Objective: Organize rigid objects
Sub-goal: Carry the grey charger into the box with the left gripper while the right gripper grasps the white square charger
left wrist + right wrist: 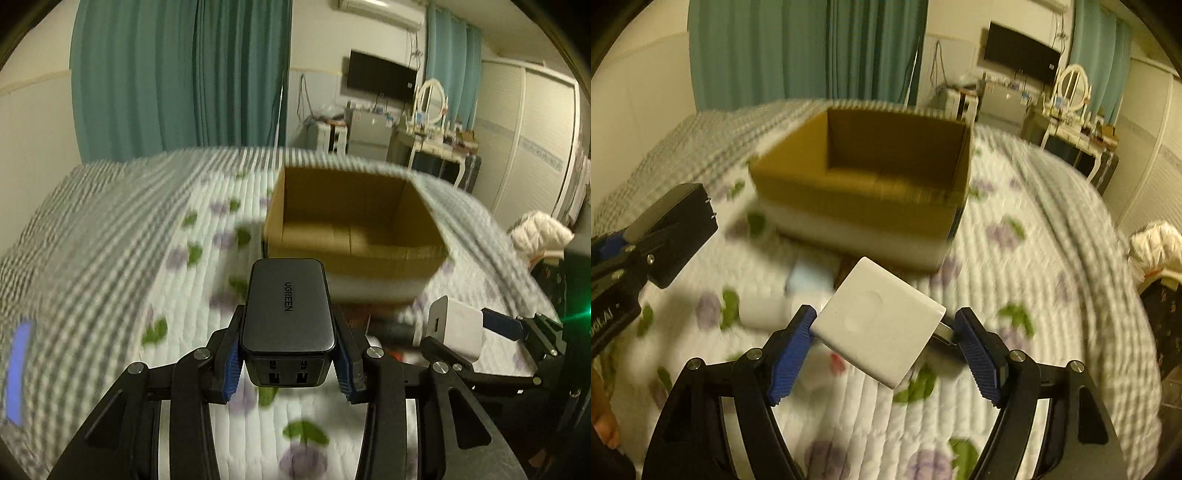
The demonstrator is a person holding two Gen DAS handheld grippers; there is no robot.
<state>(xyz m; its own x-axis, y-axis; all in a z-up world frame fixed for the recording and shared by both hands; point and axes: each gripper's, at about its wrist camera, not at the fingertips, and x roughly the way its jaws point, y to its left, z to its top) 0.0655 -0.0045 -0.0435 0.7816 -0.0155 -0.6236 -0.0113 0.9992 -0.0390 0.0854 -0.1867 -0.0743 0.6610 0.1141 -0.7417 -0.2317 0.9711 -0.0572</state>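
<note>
The left gripper (pixel 288 354) is clamped on a dark grey UGREEN charger (pixel 288 310), its blue pads pressing the charger's 2 long sides. The charger points forward, its port face toward the camera, and it is held up above the bed (pixel 110 240), just short of the near wall of an open cardboard box (pixel 354 236).

The right gripper (pixel 886 343) grips a white charger (pixel 879 325) that sits tilted between the blue pads, one corner against the left pad and its metal prongs toward the right pad. It also hangs above the quilt, near the box (pixel 864 184), whose inside looks bare as far as the blur allows. In the left wrist view the same white charger (pixel 456 328) shows to the right of the dark one, the 2 apart.

Below and ahead of the white charger, several small pale items (pixel 764 310) lie on the flowered quilt in front of the box, too smeared by motion to identify. Teal curtains (pixel 177 74) hang behind the bed.
</note>
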